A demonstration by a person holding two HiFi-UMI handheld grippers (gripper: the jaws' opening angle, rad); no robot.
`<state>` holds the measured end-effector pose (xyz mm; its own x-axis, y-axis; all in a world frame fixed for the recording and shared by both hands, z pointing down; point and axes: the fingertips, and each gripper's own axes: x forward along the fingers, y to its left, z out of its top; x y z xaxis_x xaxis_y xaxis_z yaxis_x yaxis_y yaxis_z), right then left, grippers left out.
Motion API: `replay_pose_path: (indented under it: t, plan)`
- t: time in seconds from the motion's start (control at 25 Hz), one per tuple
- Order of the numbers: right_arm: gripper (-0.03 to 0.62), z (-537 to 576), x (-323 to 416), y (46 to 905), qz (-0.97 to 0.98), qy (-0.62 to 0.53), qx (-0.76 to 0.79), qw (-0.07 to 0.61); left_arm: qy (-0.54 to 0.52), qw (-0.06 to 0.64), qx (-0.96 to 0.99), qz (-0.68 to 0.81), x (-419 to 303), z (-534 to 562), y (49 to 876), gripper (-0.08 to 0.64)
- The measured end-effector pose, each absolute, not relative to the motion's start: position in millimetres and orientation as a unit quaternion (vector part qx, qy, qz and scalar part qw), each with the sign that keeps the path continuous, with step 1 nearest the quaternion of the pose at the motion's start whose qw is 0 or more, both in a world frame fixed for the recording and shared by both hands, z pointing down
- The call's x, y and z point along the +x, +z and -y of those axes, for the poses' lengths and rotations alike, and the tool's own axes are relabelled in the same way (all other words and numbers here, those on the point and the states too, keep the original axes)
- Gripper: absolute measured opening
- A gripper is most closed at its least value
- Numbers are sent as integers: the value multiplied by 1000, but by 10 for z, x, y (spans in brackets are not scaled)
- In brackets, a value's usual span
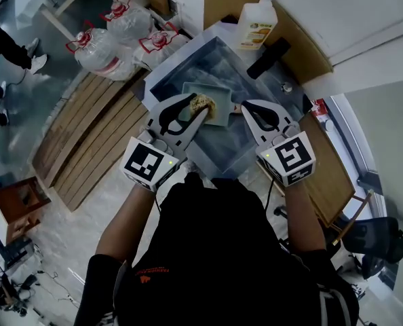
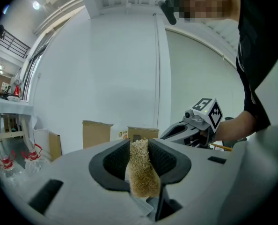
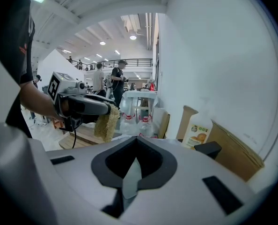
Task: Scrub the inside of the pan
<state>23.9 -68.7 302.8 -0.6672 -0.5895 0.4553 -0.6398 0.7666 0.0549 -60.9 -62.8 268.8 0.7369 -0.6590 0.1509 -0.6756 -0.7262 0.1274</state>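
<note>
Now my left gripper pinches the scrub sponge; right gripper jaws fully closed. Green pan sits in sink, upper centre.

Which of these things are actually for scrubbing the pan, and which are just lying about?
For the job:
- green pan, in the sink
- fibrous scrubber, held by the left gripper

Lying about:
- soap bottle behind the sink
- water jugs
- wooden pallet
- cardboard boxes
</note>
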Motion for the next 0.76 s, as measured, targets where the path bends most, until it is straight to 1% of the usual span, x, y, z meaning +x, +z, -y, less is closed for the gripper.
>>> replay_pose_path:
  t: [0.76]
  plan:
    - [4, 775, 245, 3100, 908, 63, 338, 241, 42, 90, 929, 357, -629, 756, 2710, 123]
